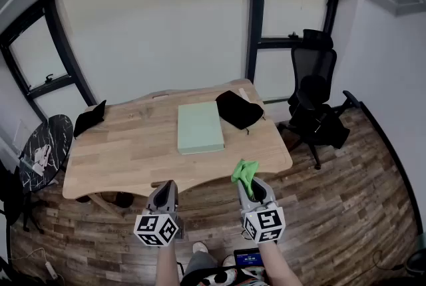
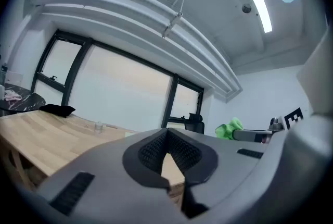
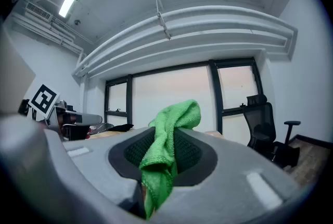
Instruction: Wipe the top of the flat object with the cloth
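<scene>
Wipe hasn't started yet, as far as I can judge. The right gripper (image 3: 162,158) has its jaws clamped on the green cloth (image 3: 174,116), with a bunch of it poking out past the tips and a tail hanging underneath. The left gripper (image 2: 167,154) has its jaws together with nothing in them. Both are held level on the near side of the flat object (image 1: 199,126), well short of it and off the edge of the worktop (image 1: 120,148) it lies on. The flat object is pale green, with its long sides running away from the person.

How I'd go about it:

1. Bring the right gripper over the flat object's near edge and tip the nose down, so the bunched cloth meets the top and not the bare jaw tips.
2. Hold the clamp firm. Not much cloth is pinched, so I'd guess a drag could tug it loose.
3. Stroke along the long side, near edge to far edge, in overlapping lanes from 1 long edge to the other.
4. Go light on pressure, since a thin flat thing will probably slide. The closed left gripper could pin the near left corner.
5. Watch the black pouch (image 1: 239,108) at the flat object's far right corner. I can't tell if they touch, so I'd end that lane gently.
</scene>
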`<action>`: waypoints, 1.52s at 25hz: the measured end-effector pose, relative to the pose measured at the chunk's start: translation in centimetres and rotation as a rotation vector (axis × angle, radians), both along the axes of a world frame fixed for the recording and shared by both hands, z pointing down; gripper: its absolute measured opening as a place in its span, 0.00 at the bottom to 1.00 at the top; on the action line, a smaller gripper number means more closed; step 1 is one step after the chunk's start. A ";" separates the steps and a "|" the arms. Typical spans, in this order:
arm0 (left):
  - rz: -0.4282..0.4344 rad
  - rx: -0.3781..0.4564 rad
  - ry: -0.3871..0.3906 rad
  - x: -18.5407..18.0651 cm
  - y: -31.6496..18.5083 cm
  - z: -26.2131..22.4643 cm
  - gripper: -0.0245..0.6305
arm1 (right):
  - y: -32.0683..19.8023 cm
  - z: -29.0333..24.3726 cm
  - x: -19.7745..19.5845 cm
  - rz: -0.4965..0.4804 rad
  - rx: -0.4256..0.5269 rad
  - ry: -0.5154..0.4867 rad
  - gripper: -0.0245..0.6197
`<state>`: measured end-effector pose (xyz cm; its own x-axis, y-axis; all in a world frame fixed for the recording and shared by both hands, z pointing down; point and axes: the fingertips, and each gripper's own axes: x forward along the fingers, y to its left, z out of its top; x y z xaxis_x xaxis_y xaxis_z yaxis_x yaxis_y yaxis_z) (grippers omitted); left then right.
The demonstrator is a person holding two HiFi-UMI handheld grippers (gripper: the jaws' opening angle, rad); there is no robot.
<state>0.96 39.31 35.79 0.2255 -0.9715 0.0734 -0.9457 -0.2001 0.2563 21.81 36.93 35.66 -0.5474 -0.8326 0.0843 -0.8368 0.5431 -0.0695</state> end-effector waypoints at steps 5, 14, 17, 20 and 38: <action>0.008 -0.046 -0.039 0.7 -0.1 0.5 0.05 | 0.2 -0.5 0.5 -0.030 -0.025 -0.067 0.18; -0.087 -0.077 -0.076 -0.9 -1.0 1.1 0.05 | -1.8 -0.4 0.4 -0.049 -0.034 -0.088 0.18; -0.091 -0.072 -0.039 -1.3 -2.2 1.4 0.05 | -3.3 0.3 0.5 -0.045 -0.047 -0.086 0.18; -0.081 -0.068 -0.016 -1.5 -4.3 1.7 0.05 | -5.4 0.9 0.4 -0.040 -0.057 -0.078 0.18; 0.025 -0.267 -0.069 -9.6 -30.2 9.5 0.05 | -29.7 5.2 -7.9 0.013 -0.176 0.011 0.18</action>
